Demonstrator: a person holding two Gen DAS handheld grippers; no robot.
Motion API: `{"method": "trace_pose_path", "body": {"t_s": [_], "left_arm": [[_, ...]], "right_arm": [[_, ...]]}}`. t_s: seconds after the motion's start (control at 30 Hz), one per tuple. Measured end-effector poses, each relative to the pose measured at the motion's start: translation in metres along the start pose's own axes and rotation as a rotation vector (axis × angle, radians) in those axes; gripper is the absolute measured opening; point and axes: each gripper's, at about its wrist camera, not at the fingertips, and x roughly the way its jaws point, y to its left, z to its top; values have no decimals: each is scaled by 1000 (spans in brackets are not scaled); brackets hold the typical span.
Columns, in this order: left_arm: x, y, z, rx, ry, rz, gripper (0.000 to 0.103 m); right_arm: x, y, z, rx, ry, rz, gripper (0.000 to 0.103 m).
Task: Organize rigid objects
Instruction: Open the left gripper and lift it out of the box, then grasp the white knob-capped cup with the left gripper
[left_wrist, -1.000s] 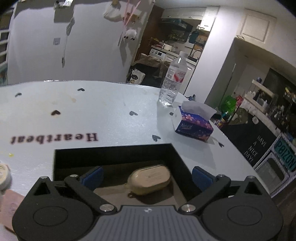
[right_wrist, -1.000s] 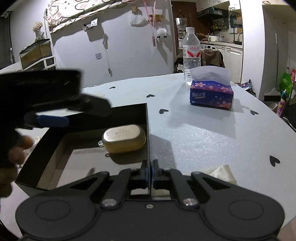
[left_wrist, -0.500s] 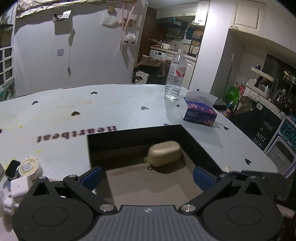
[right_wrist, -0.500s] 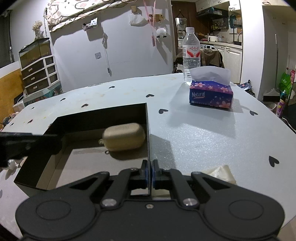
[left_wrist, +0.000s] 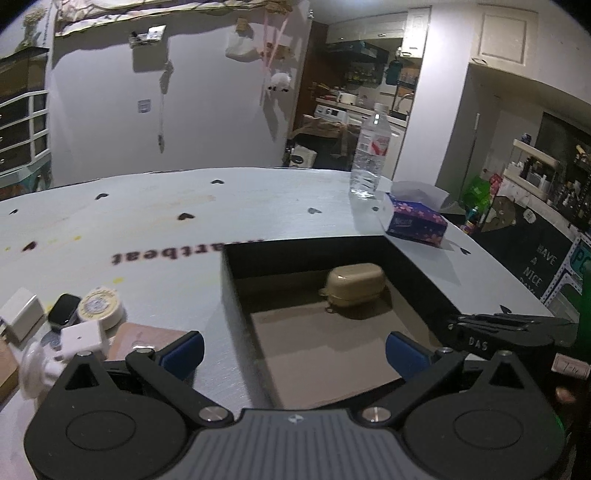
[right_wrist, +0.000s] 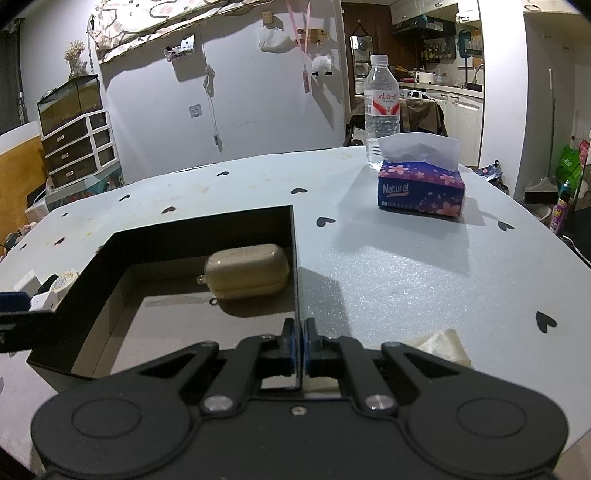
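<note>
- The left gripper fills the bottom of its view, tilted down toward the table, blue pads spread wide with nothing between them.
- Its left pad hangs over bare tabletop beside the box's left wall; its right pad hangs over the box floor.
- The right gripper sits at the bottom centre of its view, also angled down, and its fingers are pinched tight on the thin right wall of the box.
- In the left view that gripper shows at the right edge, on the box's right rim.
- The box is a shallow open black tray with a brown floor, lying flat on the table, its walls upright.
- A beige case lies inside, in the far right corner, touching or almost touching the right wall; the view is too dim to settle which.
- The case's long axis runs left to right across the frame, along the far wall, with a small loop at its left end.
- Lower left of the left view, outside the box, lie a round tin, a dark watch and a white adapter, close together.
- The table is pale grey with black heart marks.
- A tissue box and a water bottle stand at the upper right, with a kitchen behind.
</note>
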Motion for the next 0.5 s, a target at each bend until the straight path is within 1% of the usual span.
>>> {"method": "trace_pose_path", "body": {"t_s": [0.13, 0.5], "left_arm": [[-8, 13, -4, -16, -15, 26, 103], [-29, 65, -17, -84, -52, 152, 103]], "right_arm": [[0, 1, 0, 0, 0, -3, 4], [0, 1, 0, 1, 0, -5, 4]]}}
